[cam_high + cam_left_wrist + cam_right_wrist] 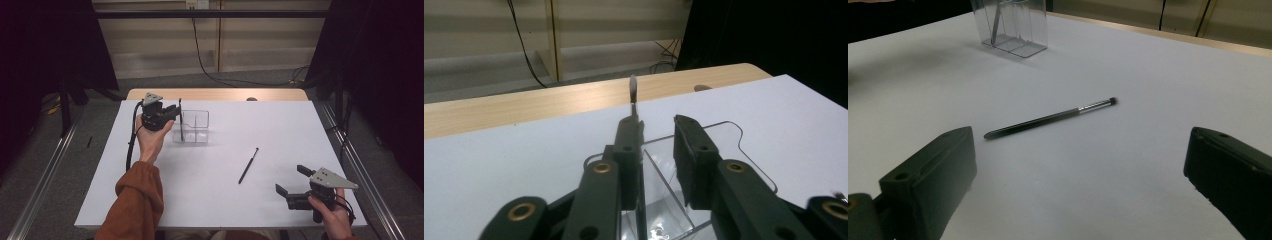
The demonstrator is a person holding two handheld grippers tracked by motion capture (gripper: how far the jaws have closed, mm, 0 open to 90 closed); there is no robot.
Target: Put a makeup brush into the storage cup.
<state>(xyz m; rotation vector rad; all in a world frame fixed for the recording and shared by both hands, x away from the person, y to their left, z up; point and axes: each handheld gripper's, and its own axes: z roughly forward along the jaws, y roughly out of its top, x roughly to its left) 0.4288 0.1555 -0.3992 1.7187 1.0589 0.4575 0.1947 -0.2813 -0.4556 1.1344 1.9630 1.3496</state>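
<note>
A slim dark pen (633, 97) is seen standing upright in the left compartment of the clear plastic organiser (196, 125) near the far side of the white table (280, 130); it lies against one jaw of the left gripper (176, 112), whose jaws are parted with a gap to the other jaw, so no grip on it is shown. The right gripper (289, 179) is held low at the near right corner with its jaws spread wide and nothing between them. A second pen (1048, 119) is left lying flat on the table between the organiser and that gripper, well apart from both.

Between my right gripper (289, 181) and the loose pen (248, 165) the white table (280, 125) lies open, while my left gripper (176, 111) crowds the clear holder (196, 127) with 1 pen standing inside.
</note>
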